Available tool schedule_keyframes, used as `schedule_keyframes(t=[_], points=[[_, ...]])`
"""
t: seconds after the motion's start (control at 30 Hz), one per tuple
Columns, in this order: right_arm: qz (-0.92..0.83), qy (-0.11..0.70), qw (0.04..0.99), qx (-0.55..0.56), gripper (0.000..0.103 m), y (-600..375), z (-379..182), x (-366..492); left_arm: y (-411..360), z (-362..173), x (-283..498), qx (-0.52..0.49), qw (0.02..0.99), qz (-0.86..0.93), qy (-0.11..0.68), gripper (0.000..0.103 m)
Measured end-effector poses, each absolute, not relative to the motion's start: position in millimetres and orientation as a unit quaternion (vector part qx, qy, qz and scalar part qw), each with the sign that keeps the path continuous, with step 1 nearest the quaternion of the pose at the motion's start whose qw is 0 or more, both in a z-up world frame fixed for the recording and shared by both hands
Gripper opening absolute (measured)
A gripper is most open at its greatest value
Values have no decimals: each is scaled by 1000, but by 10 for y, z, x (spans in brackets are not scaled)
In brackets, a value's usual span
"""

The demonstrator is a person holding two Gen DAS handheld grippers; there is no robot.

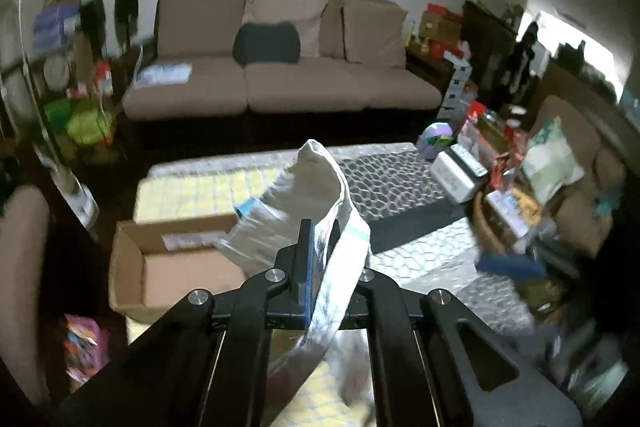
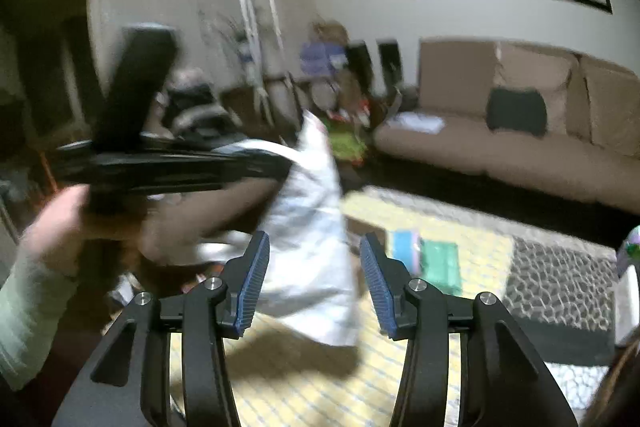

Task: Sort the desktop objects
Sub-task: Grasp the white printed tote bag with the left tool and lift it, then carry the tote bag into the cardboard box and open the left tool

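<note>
Right gripper [image 2: 314,281] has its jaws spread w/ the white plastic bag [image 2: 316,227] hanging between them, untouched, prob. lining up a 2nd hold. Left gripper [image 1: 320,259] pinches the bag [image 1: 320,187] tight, lifted above the table [image 1: 420,255] so it hangs free; cardboard box [image 1: 176,267] sits at the table's left edge, likely the drop spot.

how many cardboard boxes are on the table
1: an open brown cardboard box at the table's near-left corner in the left wrist view, beside the held white plastic bag. Others may be hidden.
</note>
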State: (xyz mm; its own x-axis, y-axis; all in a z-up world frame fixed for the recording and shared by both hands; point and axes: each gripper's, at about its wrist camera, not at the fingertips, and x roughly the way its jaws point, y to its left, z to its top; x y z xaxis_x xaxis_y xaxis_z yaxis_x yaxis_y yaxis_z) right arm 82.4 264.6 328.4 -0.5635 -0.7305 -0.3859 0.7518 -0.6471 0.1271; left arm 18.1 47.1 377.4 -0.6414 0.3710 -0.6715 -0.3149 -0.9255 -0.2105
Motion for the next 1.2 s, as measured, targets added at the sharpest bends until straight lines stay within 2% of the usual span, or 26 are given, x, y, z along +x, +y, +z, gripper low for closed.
schedule_keyframes(t=[0.13, 0.2, 0.33, 0.4, 0.47, 0.7, 0.77, 0.93, 0.97, 1.0, 1.03, 1.13, 1.17, 1.2], points=[[-877, 51, 440, 188, 54, 2556, 3210, 1095, 392, 3822, 73, -391, 193, 895, -89, 5], [-859, 7, 464, 217, 55, 2529, 3046, 1138, 358, 3848, 41, -386, 197, 895, -110, 5], [-773, -203, 518, 304, 56, 2607, 2563, 877, 308, 3823, 20, -370, 208, 889, -172, 5], [-721, -331, 510, 332, 56, 2655, 2258, 672, 278, 3770, 46, -360, 214, 884, -205, 5], [-696, -405, 488, 337, 56, 2641, 2053, 556, 249, 3686, 78, -351, 217, 881, -233, 5], [-753, -416, 390, 329, 53, 2464, 2002, 348, 256, 3465, 93, -337, 214, 876, -270, 5], [-752, -419, 378, 340, 33, 2435, 1999, 233, 247, 3400, 98, -333, 214, 874, -280, 5], [-747, -428, 380, 339, 30, 2419, 2086, 192, 228, 3285, 124, -325, 215, 872, -297, 5], [-753, -422, 374, 338, 18, 2398, 2108, 177, 212, 3271, 127, -325, 215, 871, -298, 5], [-759, -413, 372, 340, 11, 2374, 2133, 146, 188, 3259, 124, -328, 217, 870, -296, 5], [-767, -403, 366, 341, 9, 2396, 2129, 140, 167, 3250, 125, -330, 215, 871, -294, 5], [-801, -361, 354, 321, 6, 2407, 2273, 93, 33, 3273, 118, -333, 206, 876, -282, 12], [-811, -339, 358, 315, 6, 2386, 2394, 59, -31, 3278, 108, -337, 206, 876, -278, 21], [-815, -327, 363, 312, 6, 2381, 2435, 23, -92, 3279, 91, -337, 204, 877, -275, 27]])
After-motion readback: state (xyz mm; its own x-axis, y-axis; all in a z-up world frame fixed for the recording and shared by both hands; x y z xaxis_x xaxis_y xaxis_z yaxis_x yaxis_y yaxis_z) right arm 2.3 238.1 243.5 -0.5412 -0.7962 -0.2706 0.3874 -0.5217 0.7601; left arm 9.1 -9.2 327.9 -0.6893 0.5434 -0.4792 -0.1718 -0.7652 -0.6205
